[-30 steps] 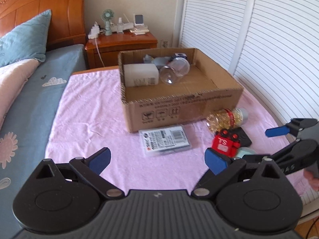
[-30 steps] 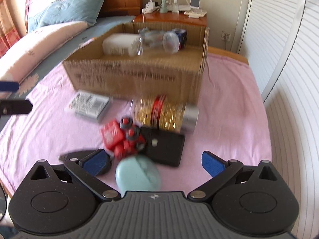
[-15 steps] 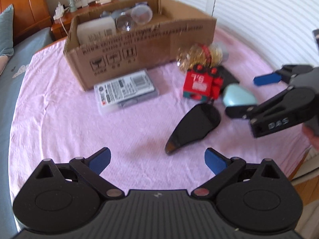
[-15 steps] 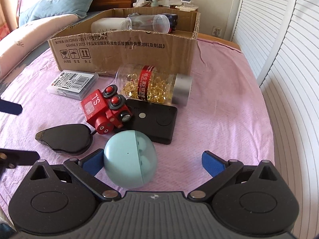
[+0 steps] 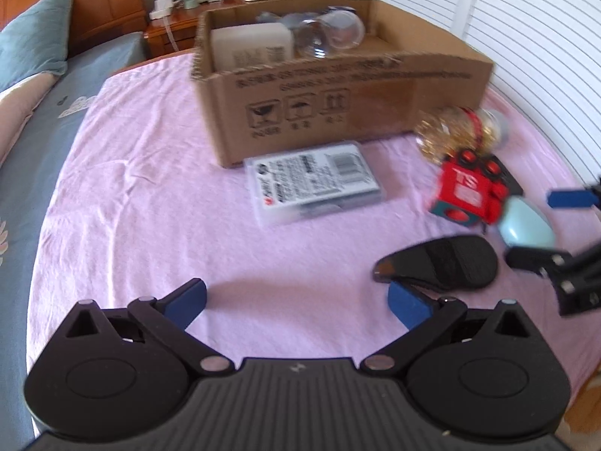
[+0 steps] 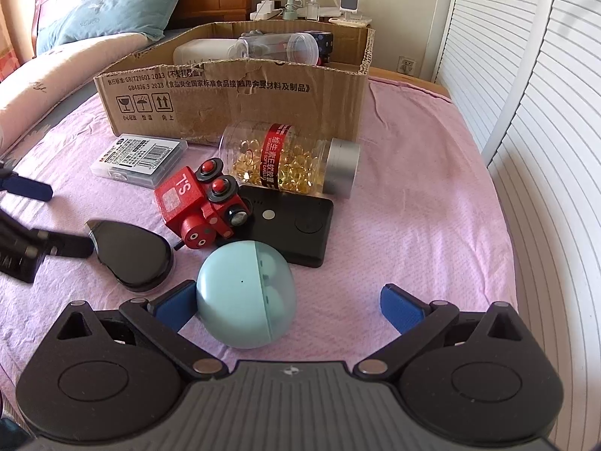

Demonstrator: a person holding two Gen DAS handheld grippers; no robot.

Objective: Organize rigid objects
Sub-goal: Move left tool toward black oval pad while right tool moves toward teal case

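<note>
both tools spread wide, holding nothing: right tool (image 6: 287, 302) around pale blue egg case (image 6: 246, 293), left tool (image 5: 296, 300) beside black pouch (image 5: 441, 263).

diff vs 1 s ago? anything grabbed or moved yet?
Nothing grabbed. The right tool has closed in on the blue egg-shaped case, which now sits between its open fingers. The left tool, also open, has swung toward the black oval case. The toy train, pill jar and cardboard box stayed put.
</note>
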